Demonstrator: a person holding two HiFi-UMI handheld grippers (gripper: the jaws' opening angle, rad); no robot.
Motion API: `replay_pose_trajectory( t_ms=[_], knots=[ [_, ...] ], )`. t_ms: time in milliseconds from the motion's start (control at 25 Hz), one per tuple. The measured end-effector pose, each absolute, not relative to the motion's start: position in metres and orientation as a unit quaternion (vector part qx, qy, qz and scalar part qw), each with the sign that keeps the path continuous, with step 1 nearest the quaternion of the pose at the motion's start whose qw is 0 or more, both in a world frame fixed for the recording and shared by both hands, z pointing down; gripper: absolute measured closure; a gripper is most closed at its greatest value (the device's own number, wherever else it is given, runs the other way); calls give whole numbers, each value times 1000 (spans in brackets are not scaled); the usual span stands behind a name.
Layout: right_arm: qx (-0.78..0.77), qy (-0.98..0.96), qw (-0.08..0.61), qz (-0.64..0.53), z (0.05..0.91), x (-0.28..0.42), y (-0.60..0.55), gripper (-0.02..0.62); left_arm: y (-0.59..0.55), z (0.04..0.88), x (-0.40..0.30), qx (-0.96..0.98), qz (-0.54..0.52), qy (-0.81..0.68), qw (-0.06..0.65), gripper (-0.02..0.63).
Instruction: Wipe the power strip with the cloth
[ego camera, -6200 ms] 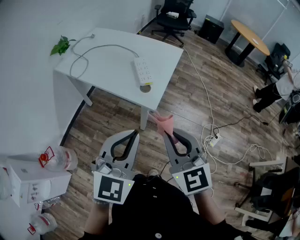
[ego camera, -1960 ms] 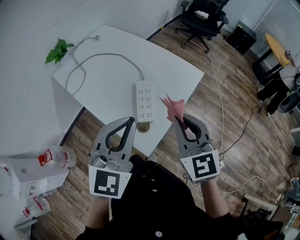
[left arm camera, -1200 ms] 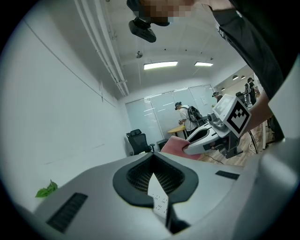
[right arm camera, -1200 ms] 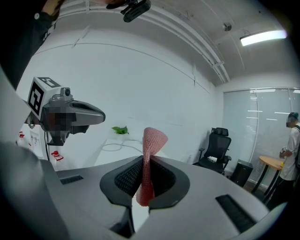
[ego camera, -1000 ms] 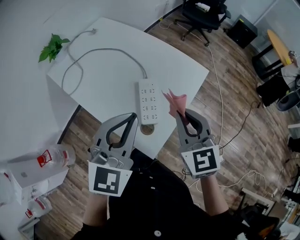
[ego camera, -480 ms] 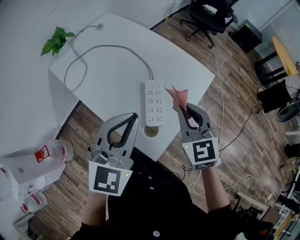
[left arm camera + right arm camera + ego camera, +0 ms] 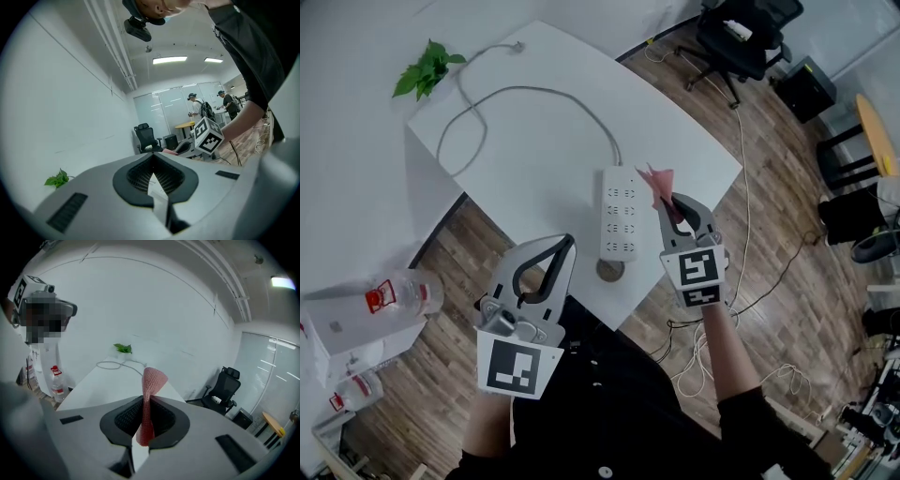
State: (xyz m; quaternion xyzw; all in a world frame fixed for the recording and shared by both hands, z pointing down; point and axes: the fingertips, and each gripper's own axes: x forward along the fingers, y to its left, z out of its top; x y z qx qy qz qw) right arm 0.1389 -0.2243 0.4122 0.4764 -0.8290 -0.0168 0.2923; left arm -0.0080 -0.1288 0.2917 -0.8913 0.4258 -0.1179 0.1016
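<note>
Looking down, I see a white table (image 7: 534,131) | white power strip (image 7: 620,214) lies flat near its front edge, cord (image 7: 534,91) trailing back | my left gripper (image 7: 569,241), jaws together and empty, sits at that edge | my right gripper (image 7: 667,202) pinches a pink cloth (image 7: 657,179) just beside the strip's right side

White table (image 7: 534,164) carries a white power strip (image 7: 619,213), lying just left of the right gripper (image 7: 664,199) and ahead of the left gripper (image 7: 568,242); its grey cable (image 7: 546,91) loops away beyond both
</note>
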Motion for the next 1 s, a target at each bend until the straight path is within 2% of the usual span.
replay_pose_trajectory(
  t_ms=[760, 1000],
  knots=[
    [428, -804, 412, -17, 517, 124, -307, 545, -134, 319, -46, -877, -140, 455, 71, 594],
    [419, -799, 431, -1, 540, 124, -312, 546, -132, 324, -53, -874, -143, 459, 68, 594]
  ],
)
